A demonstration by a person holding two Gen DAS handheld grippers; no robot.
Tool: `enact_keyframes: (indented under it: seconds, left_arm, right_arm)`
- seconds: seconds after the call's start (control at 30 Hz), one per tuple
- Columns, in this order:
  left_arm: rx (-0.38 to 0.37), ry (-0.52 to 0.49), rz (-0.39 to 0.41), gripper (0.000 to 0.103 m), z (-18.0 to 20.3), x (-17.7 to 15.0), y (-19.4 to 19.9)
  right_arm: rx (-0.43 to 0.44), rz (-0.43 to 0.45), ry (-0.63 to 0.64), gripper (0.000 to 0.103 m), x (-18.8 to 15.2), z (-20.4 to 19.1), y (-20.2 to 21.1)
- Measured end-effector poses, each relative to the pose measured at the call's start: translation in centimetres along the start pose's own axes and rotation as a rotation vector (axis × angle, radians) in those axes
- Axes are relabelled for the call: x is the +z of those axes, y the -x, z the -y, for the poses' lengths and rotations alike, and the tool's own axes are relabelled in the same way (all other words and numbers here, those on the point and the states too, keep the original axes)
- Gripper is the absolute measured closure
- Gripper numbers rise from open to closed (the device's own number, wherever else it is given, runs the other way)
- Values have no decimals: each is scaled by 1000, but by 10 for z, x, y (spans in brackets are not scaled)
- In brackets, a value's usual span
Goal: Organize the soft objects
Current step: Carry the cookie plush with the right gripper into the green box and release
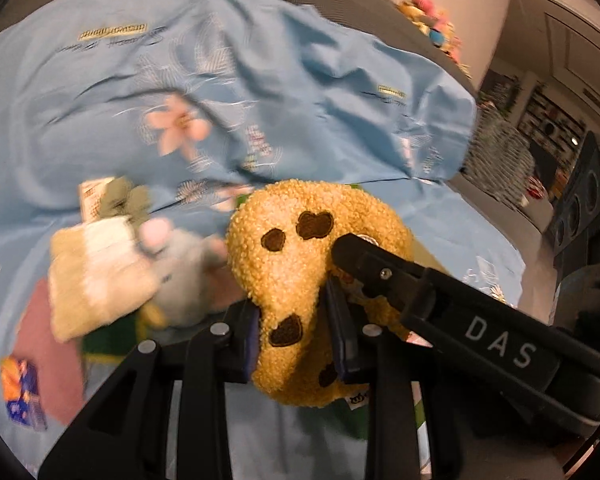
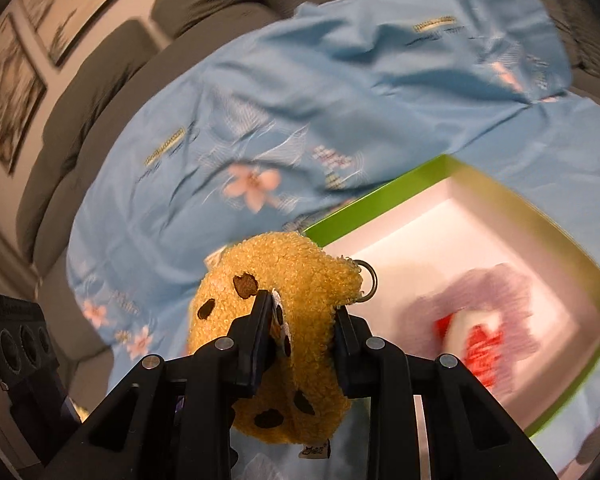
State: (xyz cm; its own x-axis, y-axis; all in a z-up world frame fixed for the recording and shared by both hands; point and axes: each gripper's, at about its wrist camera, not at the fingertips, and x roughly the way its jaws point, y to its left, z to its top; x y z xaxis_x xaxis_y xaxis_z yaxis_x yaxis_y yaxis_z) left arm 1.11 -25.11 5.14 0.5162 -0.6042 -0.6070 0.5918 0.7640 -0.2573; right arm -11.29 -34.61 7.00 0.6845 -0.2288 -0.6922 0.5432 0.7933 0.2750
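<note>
I have the fuzzy yellow plush toy [image 1: 296, 264] with brown spots pinched in both tools at once: my left gripper [image 1: 300, 328] squeezes one part of it and my right gripper [image 2: 300, 344] squeezes another part, each nearly closed on it. The toy hangs above the blue flowered sheet [image 1: 260, 80]. Near the sheet's right edge sits a green box [image 2: 384, 196] with a blurry red and purple soft thing [image 2: 480, 320] inside, and more small soft toys [image 1: 140, 264] lie toward its left edge.

We have our left gripper [image 1: 296, 320] clamped on the lower lobe of the plush cookie [image 1: 300, 264], and our right gripper [image 2: 302, 344] pinching that cookie's far edge, angled downward.
</note>
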Motion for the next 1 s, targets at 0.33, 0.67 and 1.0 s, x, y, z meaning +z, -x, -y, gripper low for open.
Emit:
enact_keyframes:
  seconds: [0.33,0.67,1.0]
  left_arm:
    - [-104,-62,-105,78,49,18,-58]
    - [-124,-61,-268,77,62,11,-108]
    - [-62,-93,-326,73,67,4,-124]
  right_arm:
    - [-108,49,-154,73,25,70,12]
    - [-215,-33,-280,73,22,120,-9]
    - [-289,-108,-339,73,16,137,-27]
